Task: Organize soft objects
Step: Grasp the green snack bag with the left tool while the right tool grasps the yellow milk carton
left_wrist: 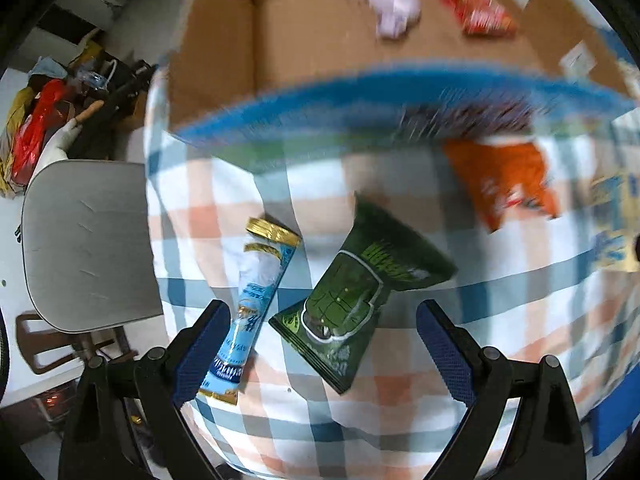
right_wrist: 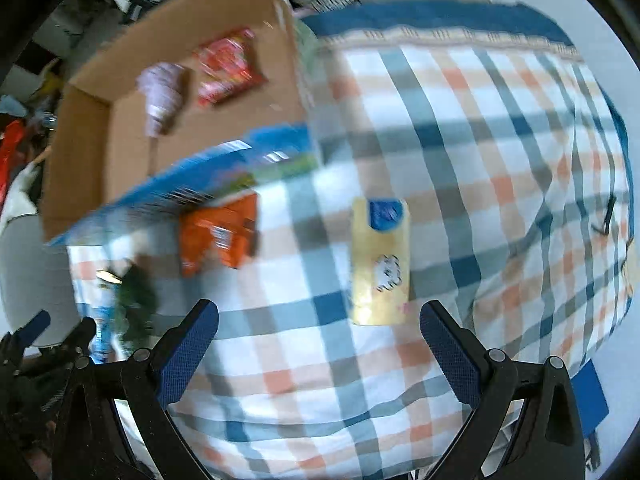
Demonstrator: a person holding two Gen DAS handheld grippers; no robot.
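My left gripper (left_wrist: 320, 344) is open and empty above the checked cloth. A green packet (left_wrist: 356, 304) lies between its fingers, and a light blue stick packet (left_wrist: 252, 316) lies by the left finger. An orange packet (left_wrist: 504, 180) lies further off by the cardboard box (left_wrist: 224, 80), which holds a lilac soft item (left_wrist: 388, 0) and a red packet (left_wrist: 472, 4). My right gripper (right_wrist: 318, 344) is open and empty, with a yellow packet (right_wrist: 380, 260) just ahead of its right finger. The orange packet (right_wrist: 218, 236), the box (right_wrist: 100, 160), the lilac item (right_wrist: 162, 96) and the red packet (right_wrist: 228, 68) also show there.
A checked cloth (right_wrist: 480, 160) covers the table. A grey chair seat (left_wrist: 84, 240) stands left of the table, with clutter (left_wrist: 44, 120) on the floor behind. The left gripper (right_wrist: 48, 344) shows at the lower left of the right wrist view.
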